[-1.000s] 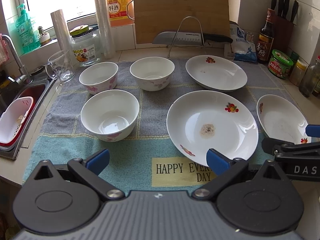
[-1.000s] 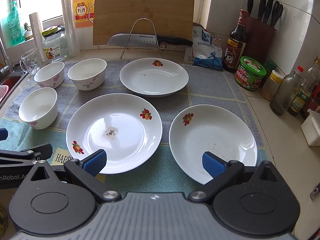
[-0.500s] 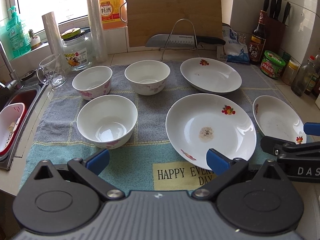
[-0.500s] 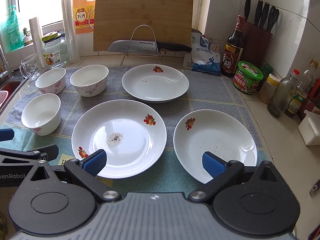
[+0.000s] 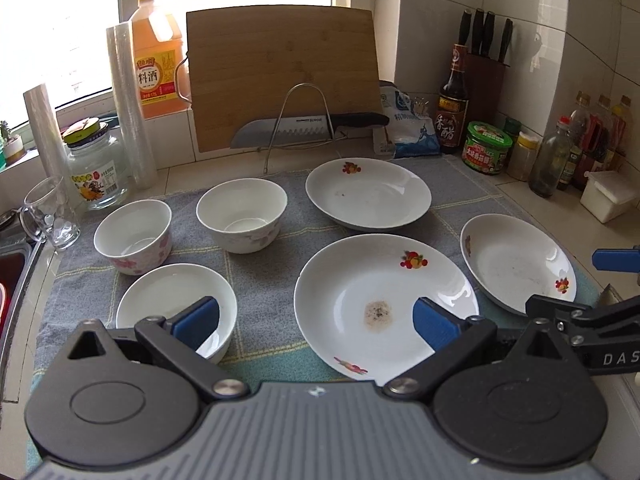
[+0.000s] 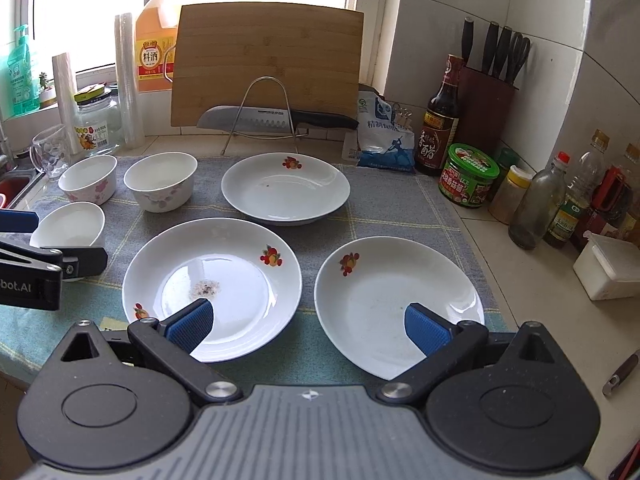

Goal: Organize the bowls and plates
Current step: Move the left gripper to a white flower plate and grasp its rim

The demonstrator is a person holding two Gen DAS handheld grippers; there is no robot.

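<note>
Three white plates with fruit prints lie on a towel: a large stained one [image 5: 380, 300] in front, one behind it [image 5: 368, 192], one at the right [image 5: 516, 260]. Three white bowls stand at the left: near [image 5: 176, 300], far left [image 5: 136, 236], far middle [image 5: 242, 214]. My left gripper [image 5: 316, 320] is open and empty, held above the near bowl and the large plate. My right gripper [image 6: 308, 324] is open and empty, held above the large plate [image 6: 212, 284] and the right plate [image 6: 396, 300]. The far plate [image 6: 286, 186] and the bowls [image 6: 160, 186] lie beyond.
A cutting board [image 5: 280, 76], a knife on a wire rack [image 5: 304, 128], bottles, jars [image 5: 488, 146] and a knife block [image 5: 484, 68] line the back and right wall. A glass mug [image 5: 50, 212] and a sink lie at the left.
Both grippers have risen and tilted up, and moved forward a little over the dishes. The dishes have not moved.
</note>
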